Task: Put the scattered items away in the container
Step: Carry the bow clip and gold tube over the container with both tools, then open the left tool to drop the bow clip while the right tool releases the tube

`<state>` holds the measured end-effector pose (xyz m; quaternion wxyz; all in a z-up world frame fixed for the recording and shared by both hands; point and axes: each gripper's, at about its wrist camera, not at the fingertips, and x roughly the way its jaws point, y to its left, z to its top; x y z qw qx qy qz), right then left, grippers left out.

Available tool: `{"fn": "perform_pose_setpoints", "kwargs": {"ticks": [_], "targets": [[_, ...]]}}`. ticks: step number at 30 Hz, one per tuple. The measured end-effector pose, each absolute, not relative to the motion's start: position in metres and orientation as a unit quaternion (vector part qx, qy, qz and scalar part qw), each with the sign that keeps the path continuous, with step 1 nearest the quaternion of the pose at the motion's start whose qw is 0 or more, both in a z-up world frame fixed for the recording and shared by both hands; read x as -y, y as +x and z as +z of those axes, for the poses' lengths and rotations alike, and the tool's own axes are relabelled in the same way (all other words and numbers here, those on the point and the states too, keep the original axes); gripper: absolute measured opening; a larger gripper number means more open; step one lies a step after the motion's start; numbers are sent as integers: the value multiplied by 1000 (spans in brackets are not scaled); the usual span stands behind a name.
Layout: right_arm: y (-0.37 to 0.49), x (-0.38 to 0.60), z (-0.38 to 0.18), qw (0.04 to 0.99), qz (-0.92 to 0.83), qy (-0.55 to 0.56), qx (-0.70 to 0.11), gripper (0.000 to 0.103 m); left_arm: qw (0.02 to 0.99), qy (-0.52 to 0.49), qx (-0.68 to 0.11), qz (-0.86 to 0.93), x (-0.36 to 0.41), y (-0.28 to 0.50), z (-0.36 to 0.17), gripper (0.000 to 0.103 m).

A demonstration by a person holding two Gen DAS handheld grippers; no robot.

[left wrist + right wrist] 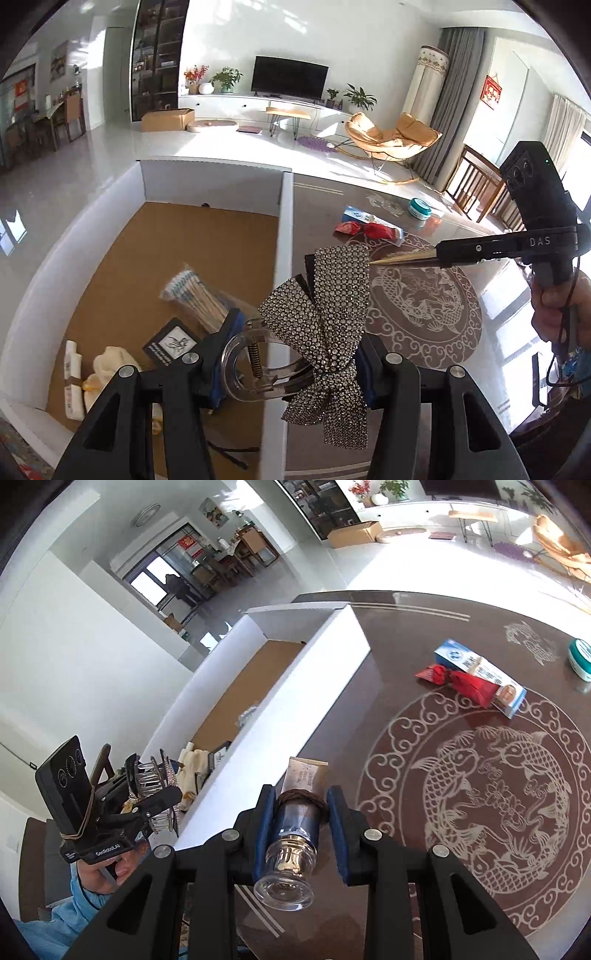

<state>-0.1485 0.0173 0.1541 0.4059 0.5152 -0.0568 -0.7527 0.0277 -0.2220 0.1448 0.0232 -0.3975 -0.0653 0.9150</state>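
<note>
Carrying both picks toward the box (284,229), we have left fingers (291,354) pinching a sparkly hair clip (325,317) over its wall, right fingers (301,812) clamping a tube (295,812) above the counter (406,738); next, release inside.

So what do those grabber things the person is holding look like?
Each gripper is black plastic with two fingers lined with blue pads and silver bolts. The left gripper has a flat black box with three round lenses, tied on with a rubber band, and white lettering. The right gripper says DAS. A thin cable hangs off it. The person's sleeve is light blue.
</note>
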Motion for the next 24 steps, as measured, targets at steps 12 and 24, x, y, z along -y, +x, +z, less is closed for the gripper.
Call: {"fn": "perform_pose_setpoints", "kwargs": {"ticks": [12, 24], "targets": [[-90, 222, 134, 543, -662, 514, -50, 30, -136, -475, 118, 861, 369, 36, 84, 54], [-105, 177, 115, 481, -698, 531, -1, 71, -157, -450, 108, 872, 349, 33, 88, 72]]}}
